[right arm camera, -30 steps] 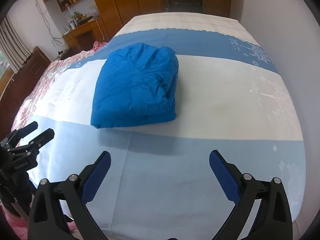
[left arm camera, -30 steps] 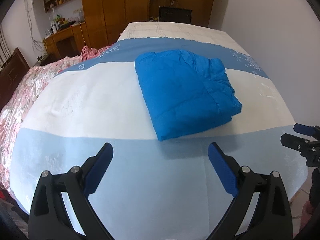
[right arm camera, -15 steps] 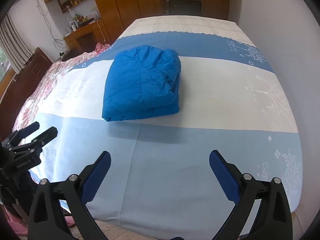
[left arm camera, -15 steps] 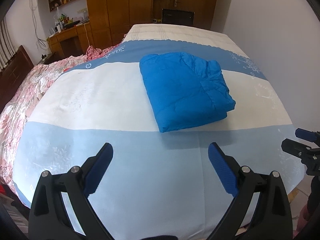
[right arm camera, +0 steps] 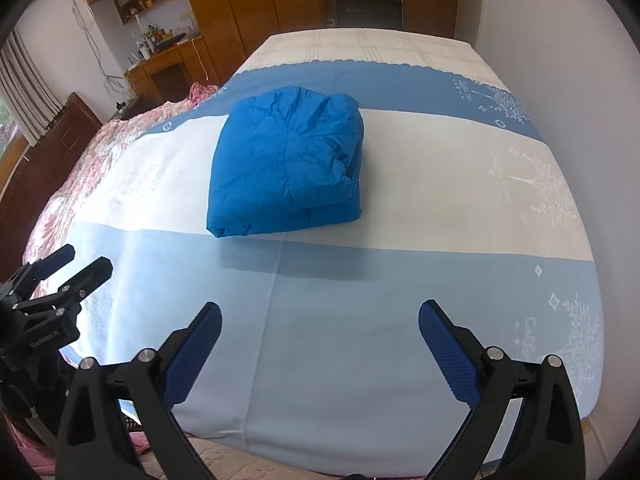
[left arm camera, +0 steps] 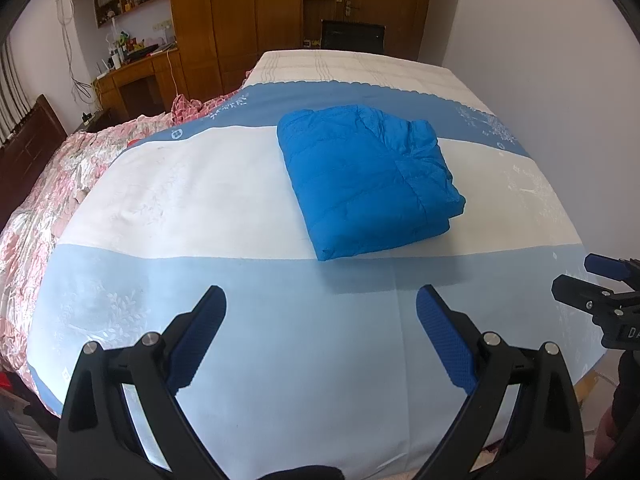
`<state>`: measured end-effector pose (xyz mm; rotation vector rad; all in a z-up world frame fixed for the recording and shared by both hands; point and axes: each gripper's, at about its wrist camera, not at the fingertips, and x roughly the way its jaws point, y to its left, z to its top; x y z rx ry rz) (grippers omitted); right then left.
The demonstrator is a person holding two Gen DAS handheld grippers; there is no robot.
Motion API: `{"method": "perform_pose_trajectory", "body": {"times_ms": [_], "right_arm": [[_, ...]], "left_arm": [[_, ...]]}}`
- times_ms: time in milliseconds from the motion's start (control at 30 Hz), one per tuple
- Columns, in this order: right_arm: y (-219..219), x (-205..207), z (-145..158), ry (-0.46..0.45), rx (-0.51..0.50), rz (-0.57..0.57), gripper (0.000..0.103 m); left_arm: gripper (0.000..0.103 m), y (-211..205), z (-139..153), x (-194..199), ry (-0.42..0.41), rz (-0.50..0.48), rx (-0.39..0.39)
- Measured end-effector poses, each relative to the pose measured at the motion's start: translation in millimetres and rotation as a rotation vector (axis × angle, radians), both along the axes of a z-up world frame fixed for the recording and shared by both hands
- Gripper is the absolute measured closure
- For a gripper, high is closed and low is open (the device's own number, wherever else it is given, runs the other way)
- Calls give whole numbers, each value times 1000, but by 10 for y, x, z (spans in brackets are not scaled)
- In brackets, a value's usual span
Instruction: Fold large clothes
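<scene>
Blue padded jacket (left arm camera: 370, 178) folded into a thick rectangular bundle, lying in the upper middle of the left wrist frame on the white band of a striped bedsheet (left arm camera: 192, 200); in the right wrist frame the same bundle (right arm camera: 286, 168) sits a bit left of centre, its near edge touching the line where white meets pale blue. Folded layers show along the right and near edges, surface puckered and creased near the far corner. Sheet runs dark blue band at top, white in the middle, pale blue across the lower half of both frames, with white printed motifs at the right side. Left gripper (left arm camera: 318, 332) at bottom centre of its own frame, fingers spread wide, nothing between the blue pads, hanging over the pale blue band, well apart from the jacket; it also shows at the lower left edge of the right wrist frame (right arm camera: 70, 270). Right gripper (right arm camera: 320, 338) at bottom centre of its frame, likewise spread wide and empty, clear of the bundle; its tips poke in at the right edge of the left wrist frame (left arm camera: 592, 276). Pink floral quilt (left arm camera: 44, 200) bunched along the left side. Wooden wardrobe (left arm camera: 240, 16) and a cluttered desk (left arm camera: 132, 68) at upper left, dark chair (left arm camera: 352, 36) at top centre, plain wall at right.
</scene>
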<state>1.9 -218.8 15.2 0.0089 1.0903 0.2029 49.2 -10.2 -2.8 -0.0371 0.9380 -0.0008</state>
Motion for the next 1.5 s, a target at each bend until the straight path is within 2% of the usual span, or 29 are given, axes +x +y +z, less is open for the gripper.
{"method": "perform_pose_trajectory", "body": {"times_ms": [1500], "right_arm": [[8, 110, -82, 24, -7, -3, 4]], "left_arm": [[8, 110, -48, 19, 21, -15, -10]]}}
